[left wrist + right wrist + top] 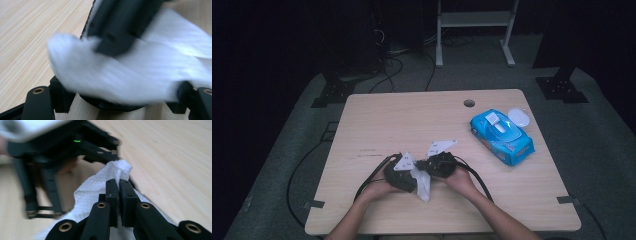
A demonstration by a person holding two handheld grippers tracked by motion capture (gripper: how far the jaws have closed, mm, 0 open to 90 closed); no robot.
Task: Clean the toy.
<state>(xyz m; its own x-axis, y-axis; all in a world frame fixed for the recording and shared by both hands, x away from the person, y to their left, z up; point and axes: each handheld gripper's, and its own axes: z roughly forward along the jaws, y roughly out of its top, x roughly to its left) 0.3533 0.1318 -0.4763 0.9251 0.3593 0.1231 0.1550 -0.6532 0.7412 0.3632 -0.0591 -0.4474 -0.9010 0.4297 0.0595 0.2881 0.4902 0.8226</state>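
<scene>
A white wipe [423, 187] hangs between my two grippers near the table's front middle. In the right gripper view my right gripper [118, 181] is shut on a fold of the wipe [92, 190], with the left gripper's black body [50, 167] close at the left. The left gripper [412, 177] faces the right gripper [424, 167], almost touching it. In the left gripper view the blurred wipe [112, 75] lies across the space between its widely spread black links [37, 100] and hides its fingertips. The right gripper's black fingers [120, 27] reach in from above.
A blue pack of wipes [502, 136] lies at the right of the wooden table [377, 120], its white lid [519, 118] flipped open. A round cable hole [469, 103] sits near the far edge. Cables trail from both grippers toward the front edge.
</scene>
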